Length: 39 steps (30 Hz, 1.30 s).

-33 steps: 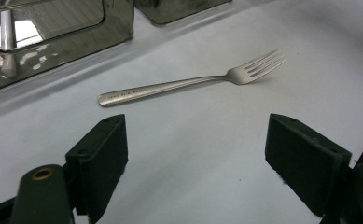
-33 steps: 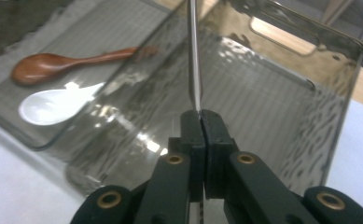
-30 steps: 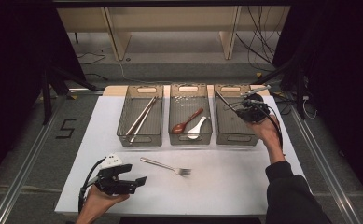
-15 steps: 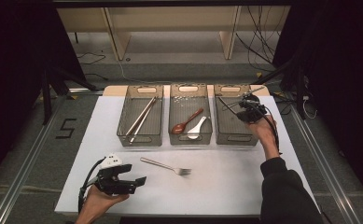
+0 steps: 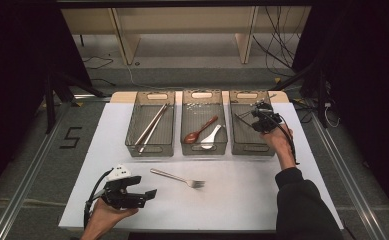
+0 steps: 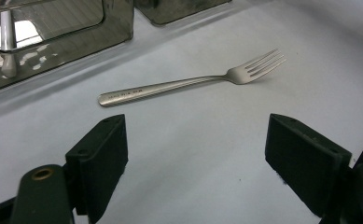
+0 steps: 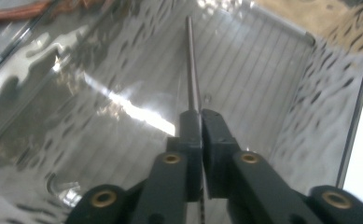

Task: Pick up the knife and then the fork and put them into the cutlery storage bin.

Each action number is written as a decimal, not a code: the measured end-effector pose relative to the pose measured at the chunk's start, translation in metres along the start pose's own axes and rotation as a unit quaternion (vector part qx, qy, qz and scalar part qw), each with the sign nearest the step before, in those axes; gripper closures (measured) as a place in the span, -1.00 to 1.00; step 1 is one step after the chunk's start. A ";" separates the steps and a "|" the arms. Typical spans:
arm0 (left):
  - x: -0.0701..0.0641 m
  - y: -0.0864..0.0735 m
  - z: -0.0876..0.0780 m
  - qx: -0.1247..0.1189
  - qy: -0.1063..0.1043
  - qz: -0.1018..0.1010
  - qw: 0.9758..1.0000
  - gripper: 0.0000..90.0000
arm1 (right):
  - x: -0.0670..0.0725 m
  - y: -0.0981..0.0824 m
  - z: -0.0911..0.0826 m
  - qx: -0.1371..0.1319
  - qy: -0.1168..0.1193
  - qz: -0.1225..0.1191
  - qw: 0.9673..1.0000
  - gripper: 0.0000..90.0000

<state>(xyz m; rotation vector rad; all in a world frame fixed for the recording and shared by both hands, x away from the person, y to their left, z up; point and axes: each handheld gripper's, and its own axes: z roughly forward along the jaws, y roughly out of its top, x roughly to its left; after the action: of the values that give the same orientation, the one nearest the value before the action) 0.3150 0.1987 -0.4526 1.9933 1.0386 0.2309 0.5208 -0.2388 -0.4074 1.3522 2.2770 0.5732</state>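
Lab recording rig, white table, metal frame rails, loose cables

Your white table sits on a grey carpeted floor, with a black "5" marked at nine o'clock. Metal rails run along both sides. At twelve o'clock you have a pale wooden shelf frame with loose cables beside it. Dark curtains close in at three and nine o'clock.
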 end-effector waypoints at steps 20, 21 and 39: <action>0.000 0.000 0.000 0.002 0.001 -0.001 1.000 -0.54 | 0.023 0.016 -0.054 -0.101 0.064 -0.015 0.993 -0.08; -0.001 0.000 0.000 0.001 0.001 -0.001 1.000 -0.54 | 0.026 0.015 -0.056 -0.106 0.072 -0.018 0.992 -0.11; 0.000 0.000 -0.001 -0.003 0.003 0.000 1.000 -0.55 | 0.099 -0.005 -0.068 -0.123 0.180 -0.089 0.972 -0.28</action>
<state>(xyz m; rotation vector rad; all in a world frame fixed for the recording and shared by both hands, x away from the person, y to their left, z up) 0.3146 0.1988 -0.4520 1.9872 1.0410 0.2401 0.4364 -0.1614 -0.3687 0.9756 2.4703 1.0704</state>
